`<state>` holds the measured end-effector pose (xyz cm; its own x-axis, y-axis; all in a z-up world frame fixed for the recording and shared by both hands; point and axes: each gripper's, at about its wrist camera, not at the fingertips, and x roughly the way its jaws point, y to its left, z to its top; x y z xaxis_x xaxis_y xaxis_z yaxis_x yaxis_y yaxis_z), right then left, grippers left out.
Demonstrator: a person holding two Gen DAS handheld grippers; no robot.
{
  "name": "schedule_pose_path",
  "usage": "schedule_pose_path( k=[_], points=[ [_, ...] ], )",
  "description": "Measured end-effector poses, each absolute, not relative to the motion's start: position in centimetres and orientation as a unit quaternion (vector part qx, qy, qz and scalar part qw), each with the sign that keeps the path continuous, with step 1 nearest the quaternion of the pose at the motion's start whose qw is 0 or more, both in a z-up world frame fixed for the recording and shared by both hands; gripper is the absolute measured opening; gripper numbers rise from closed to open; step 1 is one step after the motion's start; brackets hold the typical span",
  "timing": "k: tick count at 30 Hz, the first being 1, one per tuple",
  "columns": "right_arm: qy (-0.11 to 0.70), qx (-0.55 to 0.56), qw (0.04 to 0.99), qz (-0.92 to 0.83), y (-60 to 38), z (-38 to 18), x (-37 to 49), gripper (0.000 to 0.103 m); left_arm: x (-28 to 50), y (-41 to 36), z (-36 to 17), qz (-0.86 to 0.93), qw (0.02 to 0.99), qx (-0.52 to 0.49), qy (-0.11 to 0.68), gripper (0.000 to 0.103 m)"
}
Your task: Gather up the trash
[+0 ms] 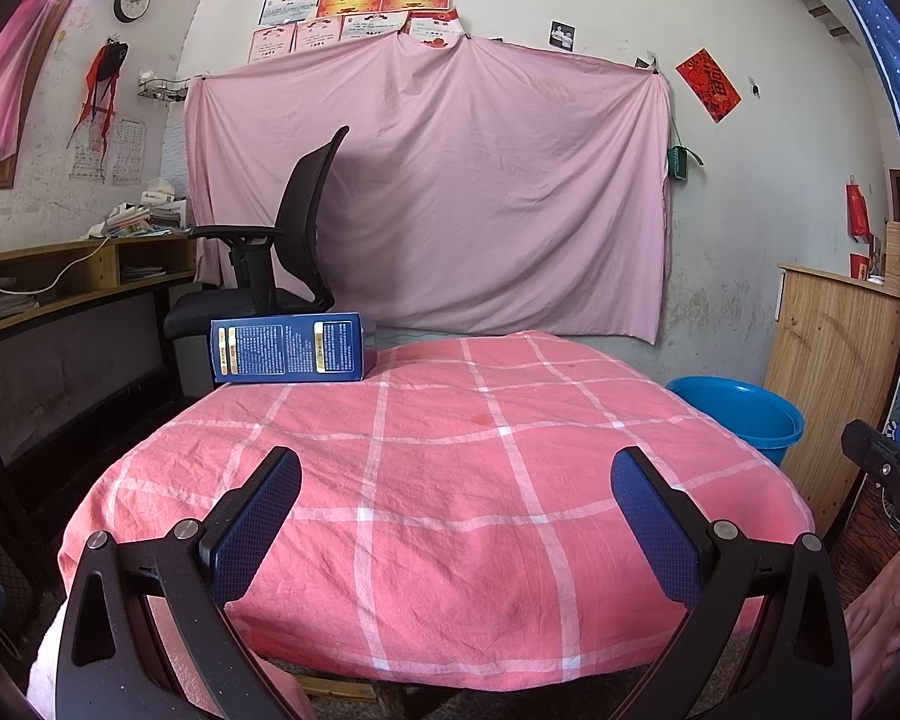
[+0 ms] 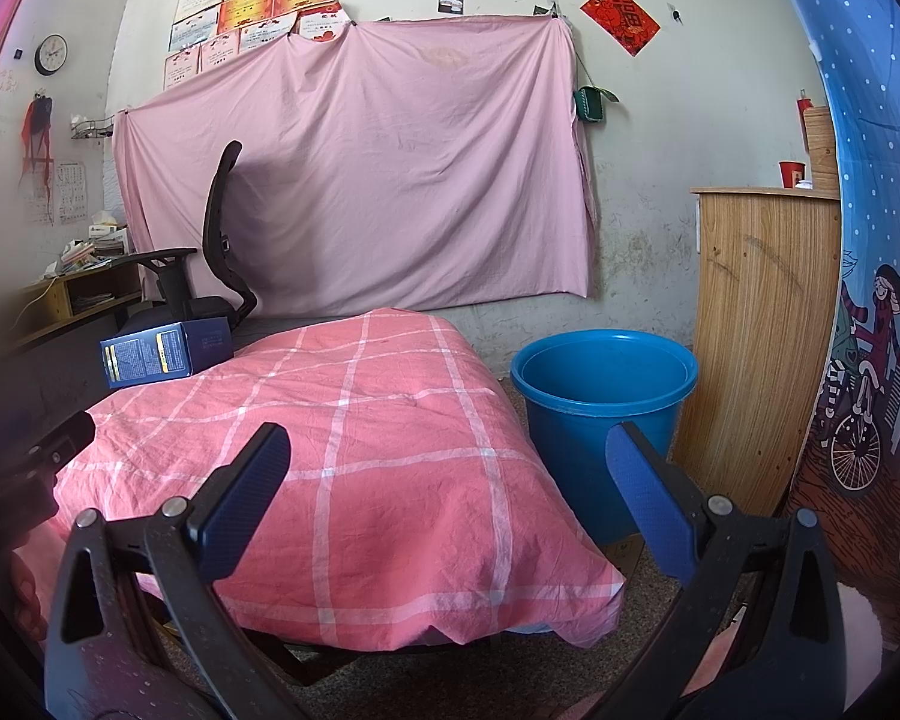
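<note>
I held my left gripper low in the frame above the near part of the worktop, which was covered by a pink checked cloth. Its two blue-padded fingers stood wide apart with nothing between them. My right gripper was just as wide open and also empty, its fingers framing the cloth's right edge in the lower half of its view.

The box, dark blue with yellow labels and small print, lay on its long side at the far left corner of the worktop, left of centre in the left view and at middle left in the right view. It was well apart from both grippers.

A blue bucket stood on the floor just beside the worktop's right edge, right of centre in the right view, next to a wooden panel. Behind the box stood a black office chair, and a pink sheet hung on the wall across the middle of the frame
</note>
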<state>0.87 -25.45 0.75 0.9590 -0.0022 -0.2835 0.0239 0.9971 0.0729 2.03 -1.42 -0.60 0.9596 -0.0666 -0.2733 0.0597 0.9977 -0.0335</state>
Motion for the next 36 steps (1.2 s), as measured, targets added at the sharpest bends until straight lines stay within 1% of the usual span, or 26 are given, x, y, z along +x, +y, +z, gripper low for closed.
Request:
schedule_pose_path(
  k=[32,36],
  points=[
    [0.144,0.038,0.989,-0.007,-25.4,0.7,0.9,0.103,1.7,-2.1,-0.5,-0.034,0.99,-0.013,0.138,0.101],
    [0.145,0.039,0.989,-0.005,-25.5,0.8,0.9,0.103,1.4,-2.5,-0.3,-0.034,0.99,-0.001,0.136,0.101]
  ],
)
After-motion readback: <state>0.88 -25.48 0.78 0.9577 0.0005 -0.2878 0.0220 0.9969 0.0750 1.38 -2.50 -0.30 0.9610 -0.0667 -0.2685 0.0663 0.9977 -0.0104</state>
